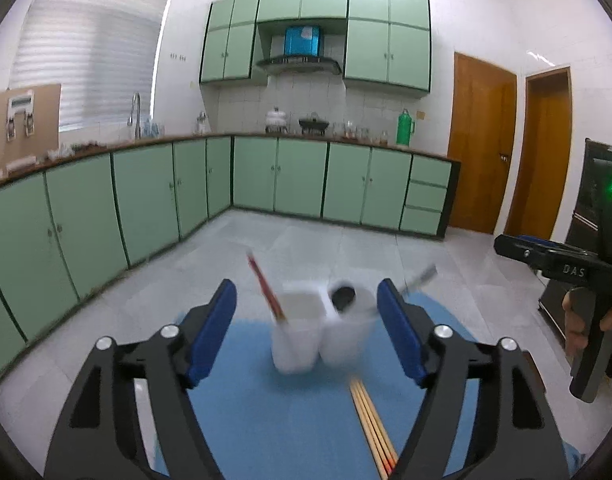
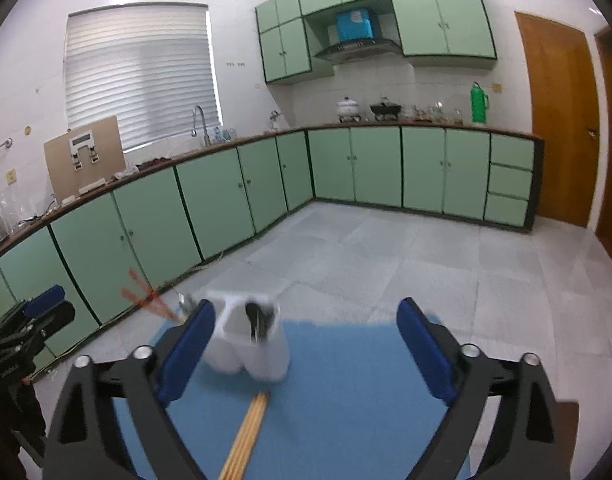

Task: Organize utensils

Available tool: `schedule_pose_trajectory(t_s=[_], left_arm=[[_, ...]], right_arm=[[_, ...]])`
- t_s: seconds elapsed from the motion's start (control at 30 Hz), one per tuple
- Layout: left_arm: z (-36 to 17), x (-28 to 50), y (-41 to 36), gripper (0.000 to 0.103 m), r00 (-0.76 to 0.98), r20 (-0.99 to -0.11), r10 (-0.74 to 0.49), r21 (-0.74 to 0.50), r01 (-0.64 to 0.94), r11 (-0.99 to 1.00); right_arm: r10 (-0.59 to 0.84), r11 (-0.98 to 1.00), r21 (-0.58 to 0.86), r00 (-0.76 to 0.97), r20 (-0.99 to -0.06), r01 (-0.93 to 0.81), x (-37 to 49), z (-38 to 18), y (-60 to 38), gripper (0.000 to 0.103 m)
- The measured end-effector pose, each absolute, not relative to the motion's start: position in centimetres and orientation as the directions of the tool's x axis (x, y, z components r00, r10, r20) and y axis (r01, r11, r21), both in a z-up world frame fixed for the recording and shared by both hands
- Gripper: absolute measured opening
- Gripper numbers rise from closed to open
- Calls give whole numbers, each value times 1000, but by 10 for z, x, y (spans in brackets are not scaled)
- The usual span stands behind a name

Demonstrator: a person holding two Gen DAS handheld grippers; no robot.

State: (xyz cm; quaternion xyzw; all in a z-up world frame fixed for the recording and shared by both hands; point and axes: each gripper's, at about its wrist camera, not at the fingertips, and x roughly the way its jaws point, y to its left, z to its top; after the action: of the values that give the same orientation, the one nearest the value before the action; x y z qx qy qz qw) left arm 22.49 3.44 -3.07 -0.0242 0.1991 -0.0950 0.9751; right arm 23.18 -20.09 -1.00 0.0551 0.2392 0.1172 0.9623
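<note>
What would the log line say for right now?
left gripper: open, empty | right gripper: open, empty | white holder: on blue mat | loose chopsticks: on mat

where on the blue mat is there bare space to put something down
Right of the white holder, the blue mat lies bare out to its right edge. Left of the loose chopsticks is bare too. Crowded: directly before the holder, where the chopsticks lie.

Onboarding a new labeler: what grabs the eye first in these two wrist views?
The white two-compartment plastic utensil holder on the blue mat, red chopsticks leaning out of its left compartment. In front of it, a bundle of light wooden chopsticks lies flat on the mat. Both blue-padded grippers, left and right, stand open and empty.
</note>
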Motion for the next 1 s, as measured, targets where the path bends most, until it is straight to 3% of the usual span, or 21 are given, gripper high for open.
schedule_pose_trajectory(t_s=[0.27,0.5,1.0], left_arm=[[-112,183,41,77,832,-527,-171,-118,128,985],[-171,161,39,78,775,-622,-116,-44,114,993],[-215,147,35,81,711,-699,-72,-13,89,996]], right_arm=[[243,966,214,794,-558,-145,177,-85,-203,95],[249,962,250,739,-626,-112,149,-143,-194,95],[197,976,87,648,-736,-198,119,-201,-135,90]])
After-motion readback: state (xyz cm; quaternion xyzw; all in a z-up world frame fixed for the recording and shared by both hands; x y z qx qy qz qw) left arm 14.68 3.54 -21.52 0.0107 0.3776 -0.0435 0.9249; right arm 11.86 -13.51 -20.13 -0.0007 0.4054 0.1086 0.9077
